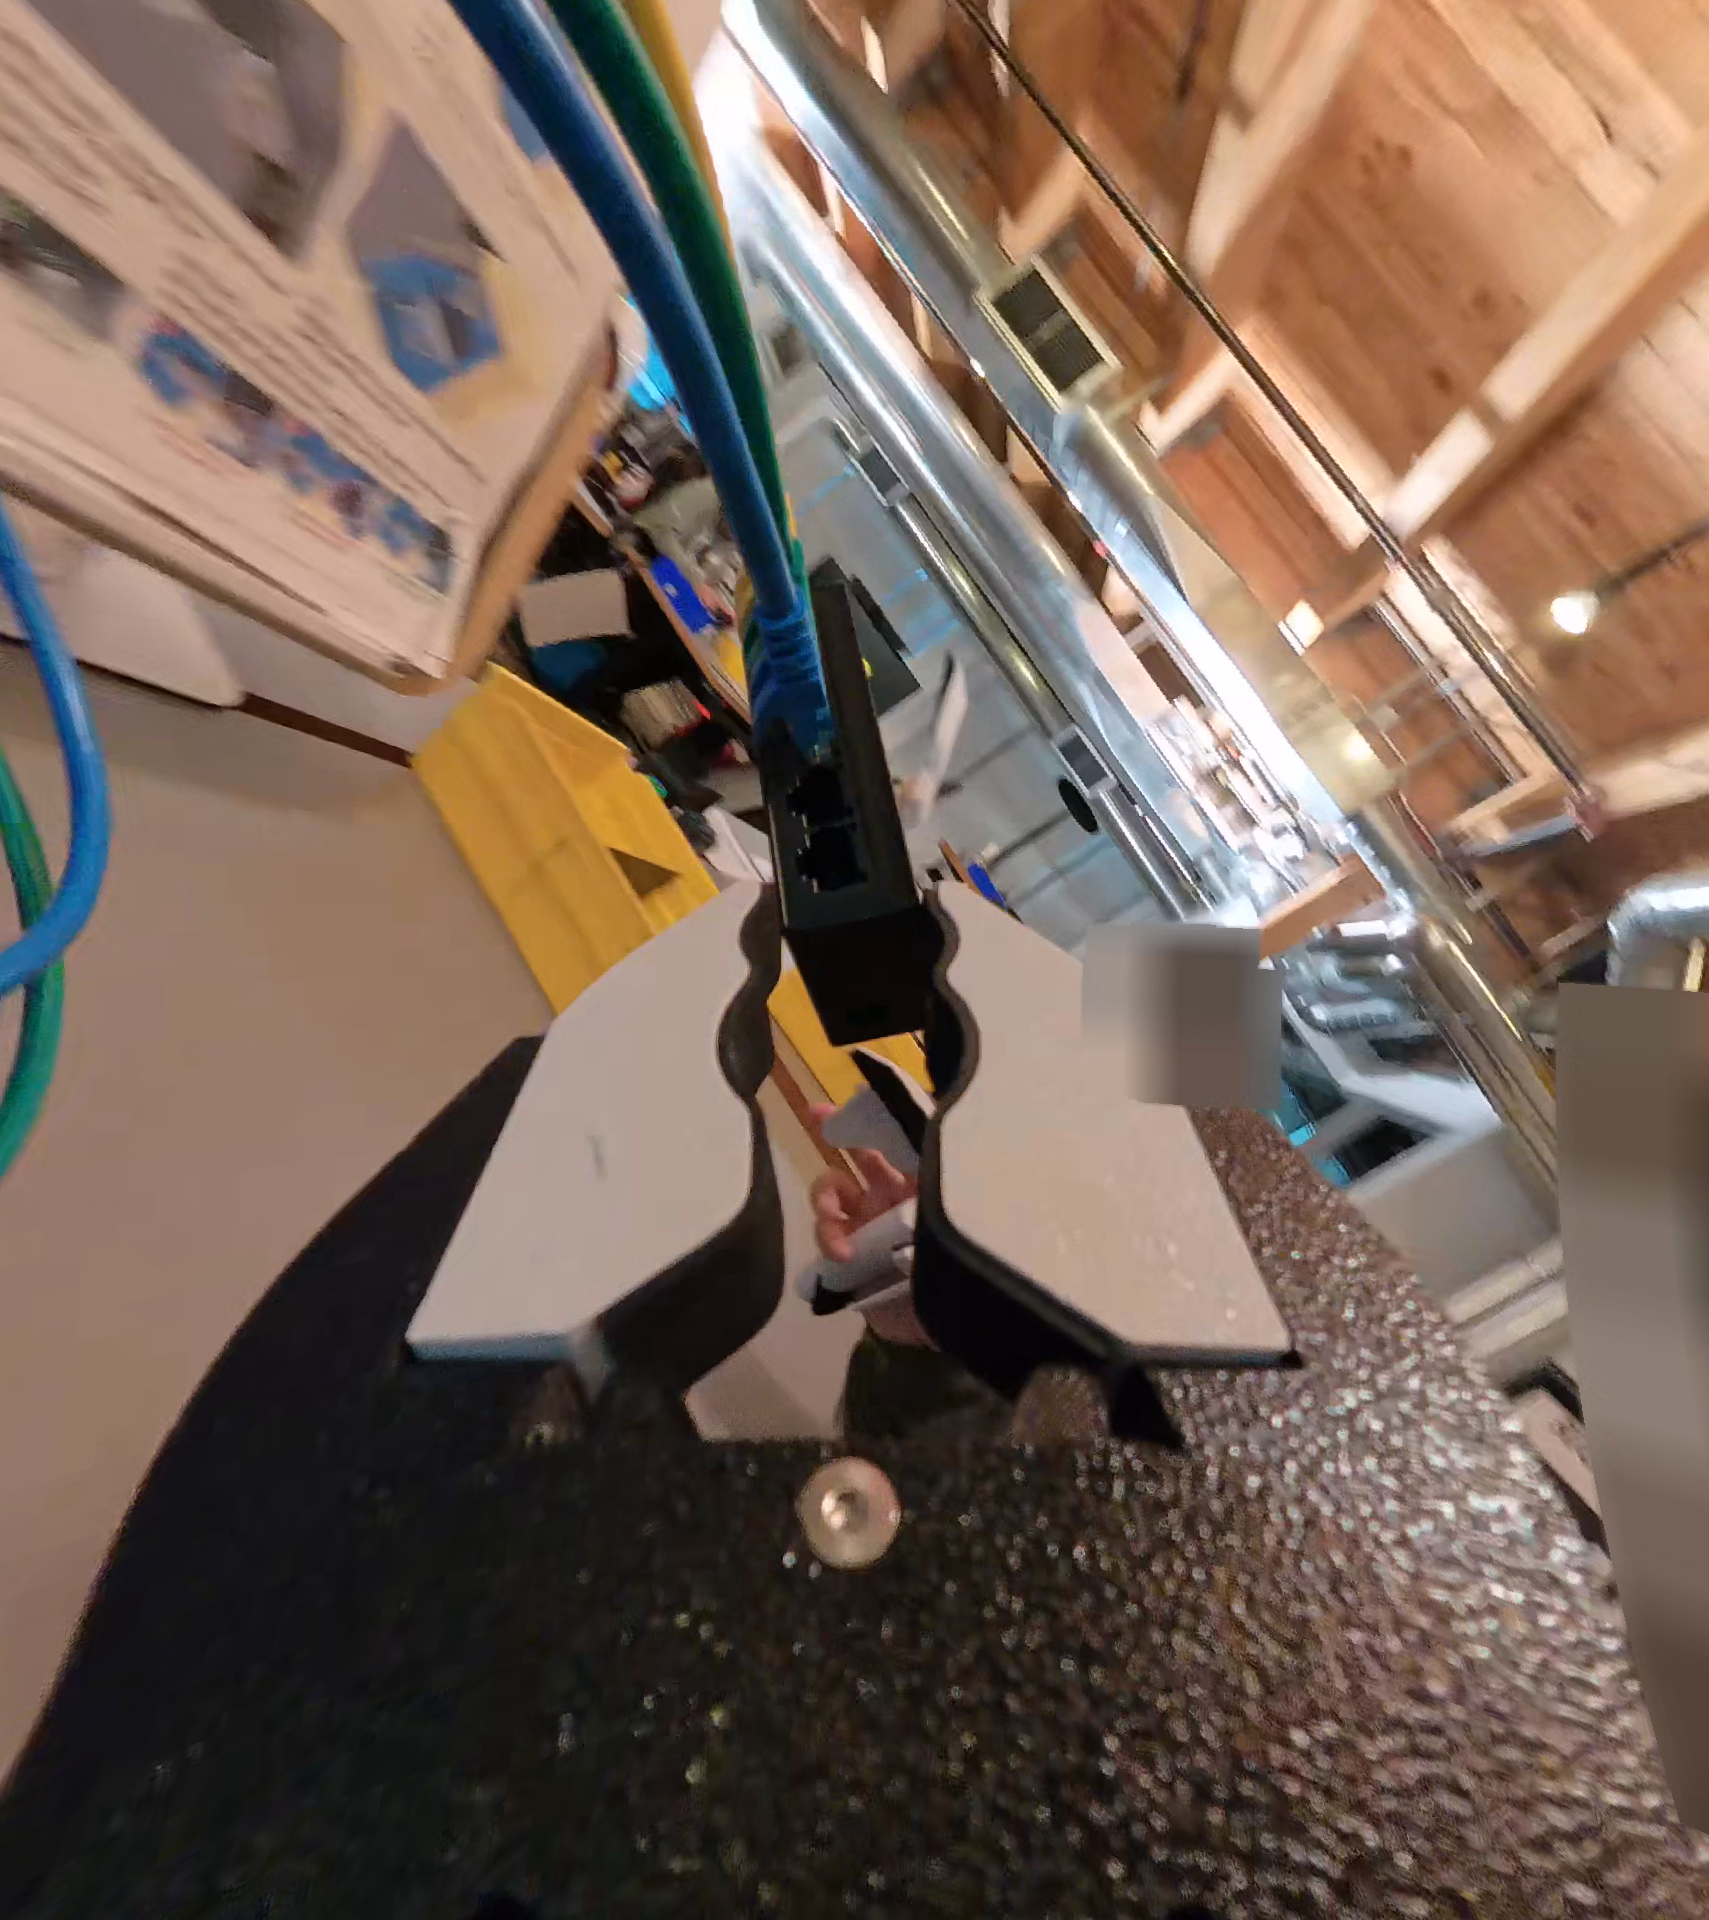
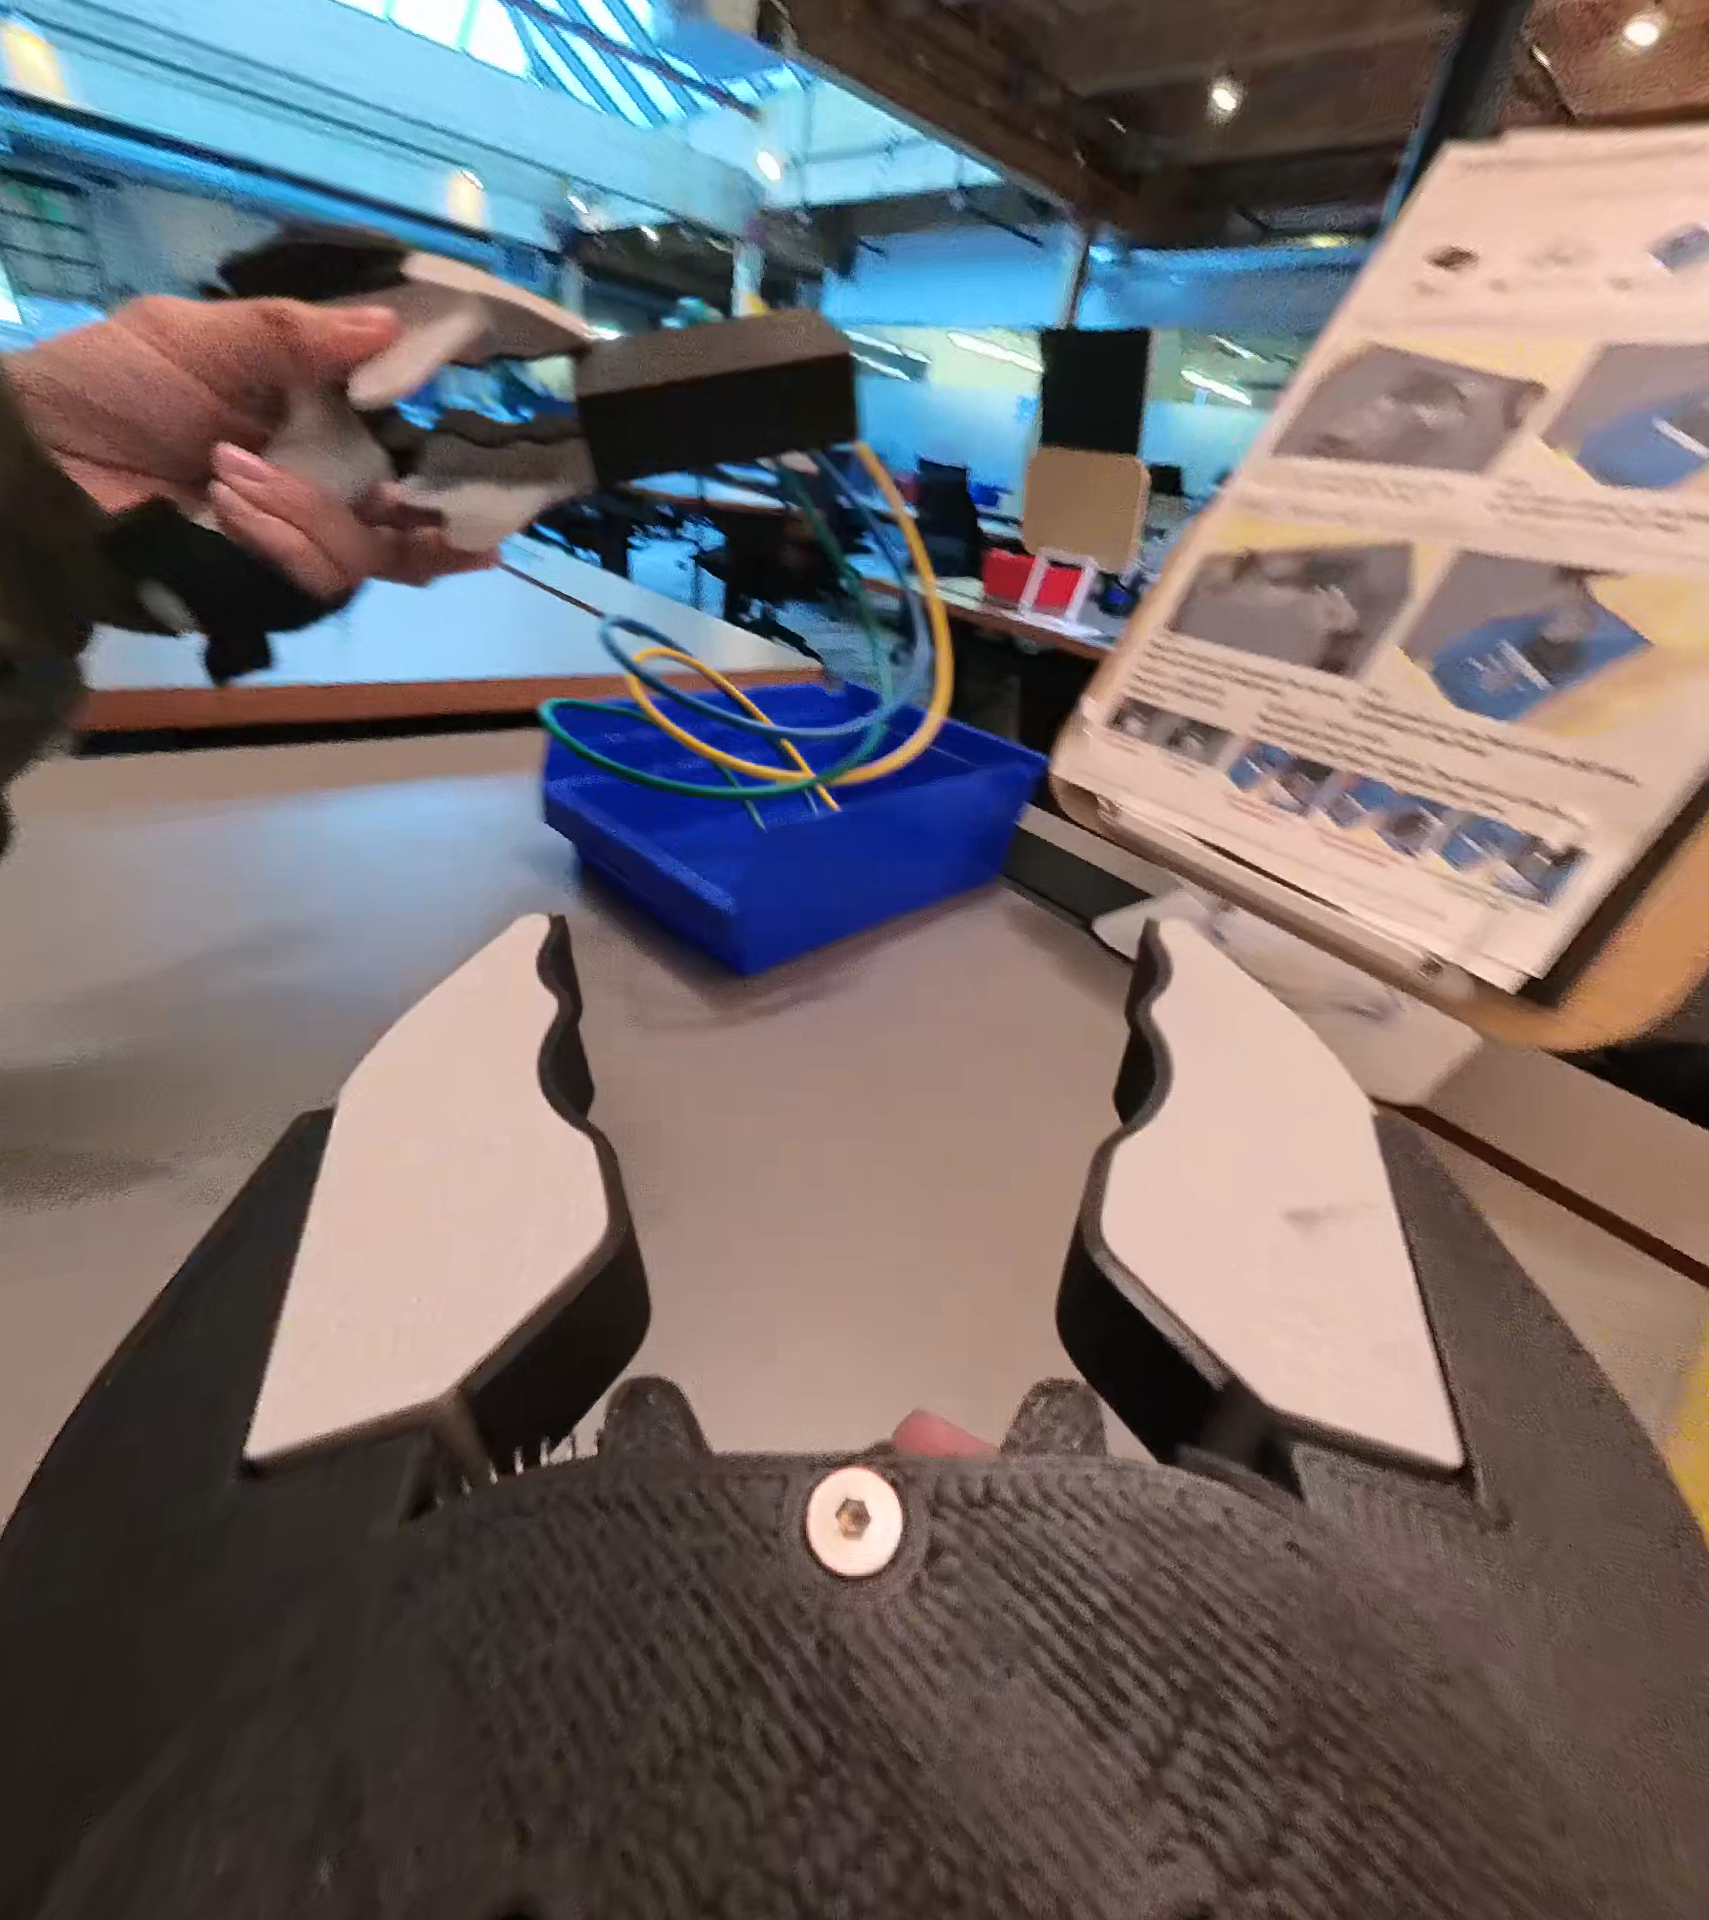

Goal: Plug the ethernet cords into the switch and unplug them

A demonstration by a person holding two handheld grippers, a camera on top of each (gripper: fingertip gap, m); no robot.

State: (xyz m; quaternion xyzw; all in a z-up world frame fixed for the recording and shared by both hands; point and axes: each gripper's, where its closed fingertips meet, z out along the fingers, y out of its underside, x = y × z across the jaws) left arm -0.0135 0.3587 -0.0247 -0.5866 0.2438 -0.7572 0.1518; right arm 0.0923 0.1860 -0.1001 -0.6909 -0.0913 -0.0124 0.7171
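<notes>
My left gripper (image 1: 855, 925) is shut on one end of the black switch (image 1: 845, 831) and holds it up in the air. A blue cord (image 1: 663, 291), a green cord (image 1: 715, 260) and a yellow cord (image 1: 668, 62) are plugged into its far ports; two near ports show empty. In the right wrist view the left gripper (image 2: 569, 416) holds the switch (image 2: 715, 395) high at upper left, with the blue cord (image 2: 917, 603), green cord (image 2: 621, 774) and yellow cord (image 2: 938, 623) hanging down into a blue bin (image 2: 808, 883). My right gripper (image 2: 850, 966) is open and empty, low over the table.
The blue bin stands on the grey table (image 2: 258, 935). A clipboard with printed sheets (image 2: 1452, 571) leans on a stand at the right; it also shows in the left wrist view (image 1: 206, 312). A yellow bin (image 1: 559, 821) sits beside it. A person's hand (image 2: 206, 416) holds the left gripper.
</notes>
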